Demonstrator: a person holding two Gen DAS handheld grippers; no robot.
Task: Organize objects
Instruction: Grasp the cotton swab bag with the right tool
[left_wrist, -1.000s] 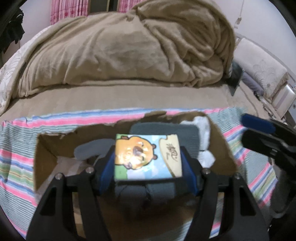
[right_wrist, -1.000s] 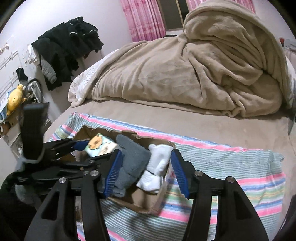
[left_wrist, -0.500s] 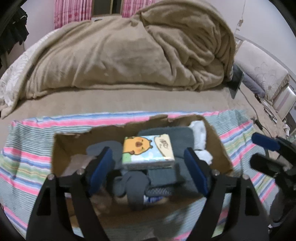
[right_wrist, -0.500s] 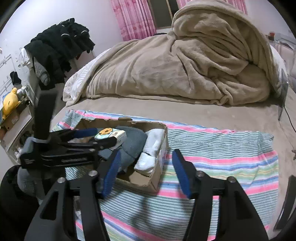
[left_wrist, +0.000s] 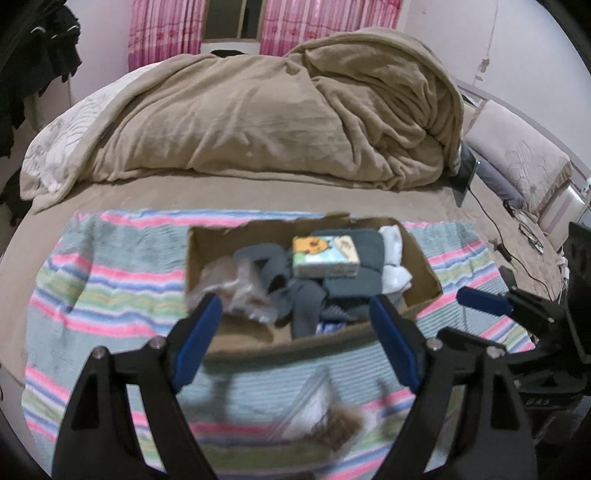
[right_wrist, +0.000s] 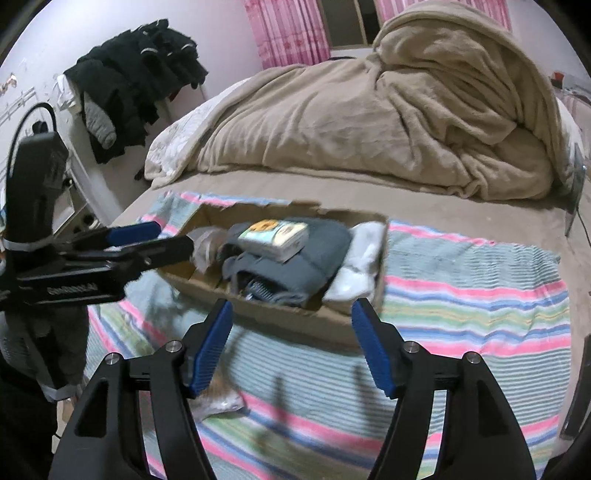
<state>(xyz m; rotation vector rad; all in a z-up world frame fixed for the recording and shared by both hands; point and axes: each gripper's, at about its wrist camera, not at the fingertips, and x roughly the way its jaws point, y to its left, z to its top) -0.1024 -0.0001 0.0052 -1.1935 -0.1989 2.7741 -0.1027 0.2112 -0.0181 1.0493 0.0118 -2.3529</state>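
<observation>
Both tongs (left_wrist: 295, 332) (right_wrist: 291, 339) clear of tissue pack (left_wrist: 325, 256).

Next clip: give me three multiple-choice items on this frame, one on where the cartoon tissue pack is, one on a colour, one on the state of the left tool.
1. The tissue pack lies:
A. on the grey clothes in the cardboard box
B. on the striped cloth
C. in the left tool

2. The socks at the box's right end are:
A. black
B. white
C. pink

3. The left tool is:
A. shut on the pack
B. shut, empty
C. open, empty

Answers: 1 A, it rests atop the grey clothes; 2 B, plainly white; 3 C, fingers spread, nothing between.
</observation>
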